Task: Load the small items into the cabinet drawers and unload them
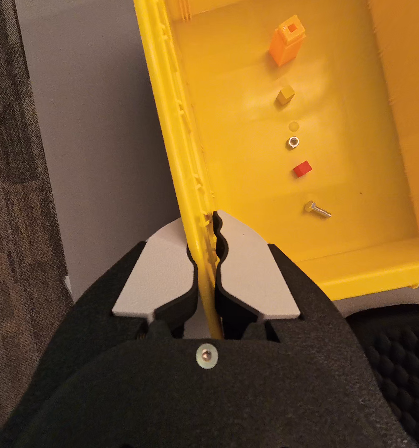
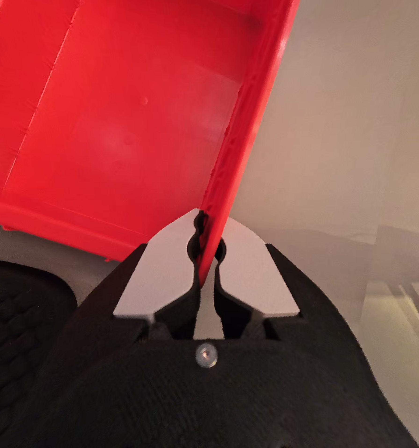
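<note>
Holding yellow drawer (image 1: pixel 228 145), red drawer (image 2: pixel 131 109)

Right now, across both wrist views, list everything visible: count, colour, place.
yellow drawer: 1, yellow, left wrist view, side wall clamped
orange block: 1, orange, holed top, far end of yellow drawer
yellow block: 1, yellow, behind nut
nut: 1, silver, mid-floor
red cube: 1, red, between nut and bolt
bolt: 1, silver, nearest
red drawer: 1, red, right wrist view, no items visible
dark mat: 1, black, below drawers
carpet: grey-brown, left edge
left gripper: shut on yellow drawer
right gripper: shut on red drawer
</note>
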